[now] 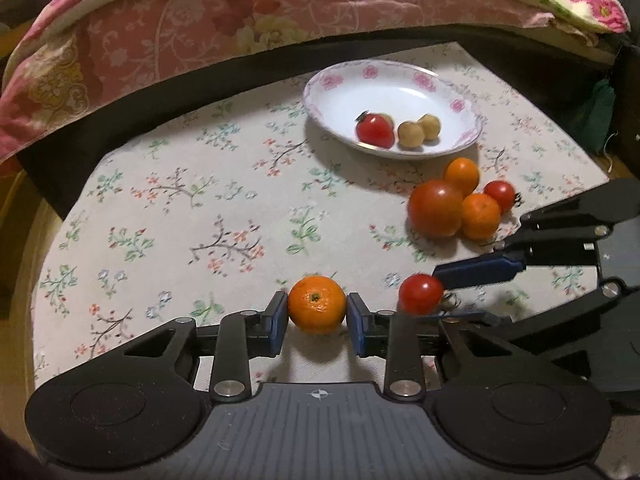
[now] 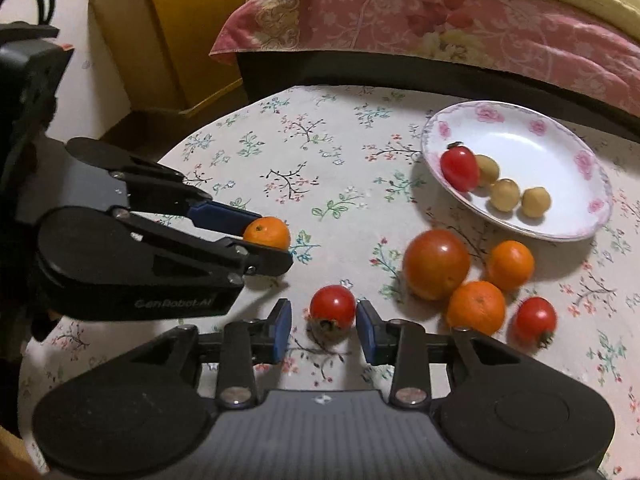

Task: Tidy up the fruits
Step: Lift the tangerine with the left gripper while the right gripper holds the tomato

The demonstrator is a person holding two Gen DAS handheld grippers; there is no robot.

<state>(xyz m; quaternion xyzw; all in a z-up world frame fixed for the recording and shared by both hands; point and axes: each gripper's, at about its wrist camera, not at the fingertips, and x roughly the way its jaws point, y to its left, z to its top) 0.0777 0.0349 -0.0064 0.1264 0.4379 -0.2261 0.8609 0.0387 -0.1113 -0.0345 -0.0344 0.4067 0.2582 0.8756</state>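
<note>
Left gripper (image 1: 317,312) pinching mandarin (image 1: 317,304) at equator; right gripper (image 2: 323,322) straddling tomato (image 2: 332,306), jaws apart, not yet gripping. Tomato soft, slick — going gentle.

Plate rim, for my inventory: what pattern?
Pink flowers on the white plate's rim; right wrist view shows it best.

plate (image 1: 316,92) behind fruit cluster (image 1: 436,208) | mandarin (image 1: 317,304) left of tomato (image 1: 421,294)

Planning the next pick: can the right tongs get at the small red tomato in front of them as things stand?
Probably yes. The right tongs are open with the small red tomato already between the pads, a gap on its left side. The left tongs, around a mandarin, sit apart to the left.
</note>
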